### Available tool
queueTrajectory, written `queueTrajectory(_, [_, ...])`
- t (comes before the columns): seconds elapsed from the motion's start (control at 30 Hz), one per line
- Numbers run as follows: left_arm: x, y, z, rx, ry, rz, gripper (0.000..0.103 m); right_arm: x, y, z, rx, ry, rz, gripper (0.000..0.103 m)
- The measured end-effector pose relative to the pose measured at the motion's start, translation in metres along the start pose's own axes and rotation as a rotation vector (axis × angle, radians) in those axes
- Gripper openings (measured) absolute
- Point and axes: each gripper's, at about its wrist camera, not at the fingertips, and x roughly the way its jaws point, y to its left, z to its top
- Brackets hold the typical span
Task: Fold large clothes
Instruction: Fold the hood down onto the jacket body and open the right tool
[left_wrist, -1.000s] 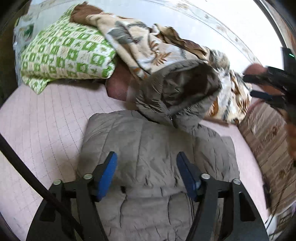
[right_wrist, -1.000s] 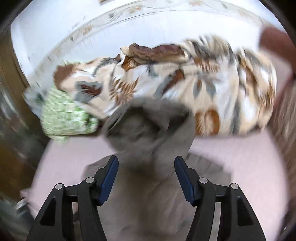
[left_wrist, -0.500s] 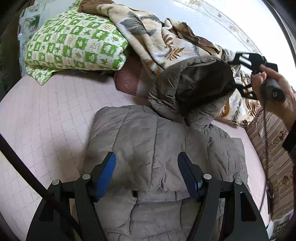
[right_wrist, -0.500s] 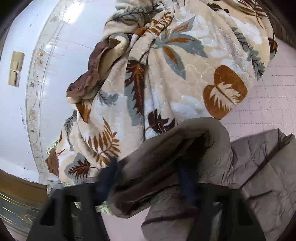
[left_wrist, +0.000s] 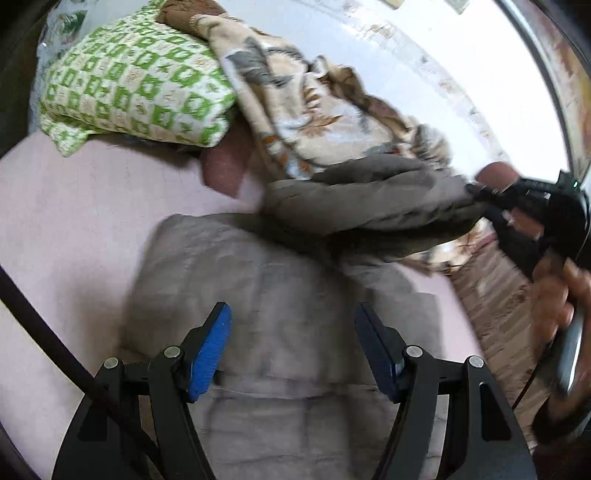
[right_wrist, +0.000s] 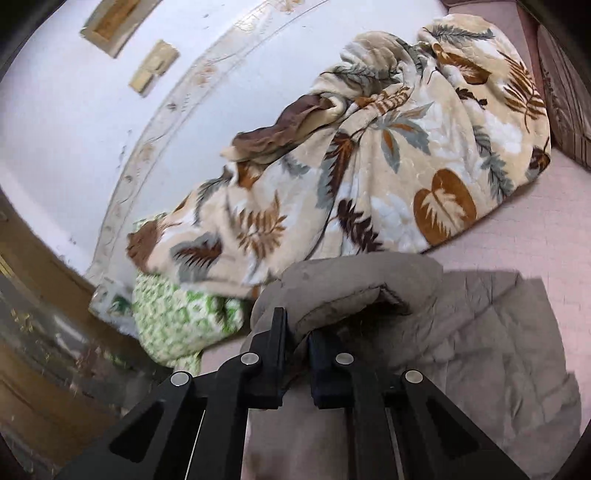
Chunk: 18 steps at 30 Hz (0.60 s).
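A grey-brown padded jacket (left_wrist: 288, 314) lies flat on the pink bed sheet (left_wrist: 85, 229), folded to a narrow block. Its hood (left_wrist: 373, 199) is lifted off the bed and stretched to the right. My right gripper (right_wrist: 297, 332) is shut on the hood's rim (right_wrist: 343, 291); it also shows in the left wrist view (left_wrist: 480, 194) at the hood's right end. My left gripper (left_wrist: 293, 336) is open and empty, hovering over the jacket's body (right_wrist: 498, 362).
A leaf-print blanket (right_wrist: 369, 166) is heaped behind the jacket against the white wall. A green checked pillow (left_wrist: 136, 81) lies at the back left, over a brown one (left_wrist: 225, 166). A striped brown cloth (left_wrist: 495, 306) lies at the bed's right edge.
My right gripper moved in from the right and closed on the hood's rim, then drew the hood out flat to the right. My left gripper stayed open over the jacket.
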Motion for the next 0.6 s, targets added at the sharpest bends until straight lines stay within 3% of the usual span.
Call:
queueTrajectory(0.17, [-0.003,-0.022,-0.011,-0.005,0.012,-0.113,0.068,-0.034,0.000,-0.031,-0.014,-0.006,-0.003,0.011])
queueTrajectory(0.3, [-0.006,-0.031,-0.014,0.061,0.002,-0.072,0.068,-0.054,-0.002,-0.053,-0.032,-0.004,-0.001,0.011])
queueTrajectory(0.6, [0.003,-0.013,-0.016,0.033,0.035,-0.040,0.068,-0.074,-0.015,-0.119,-0.082,-0.012,-0.025,0.008])
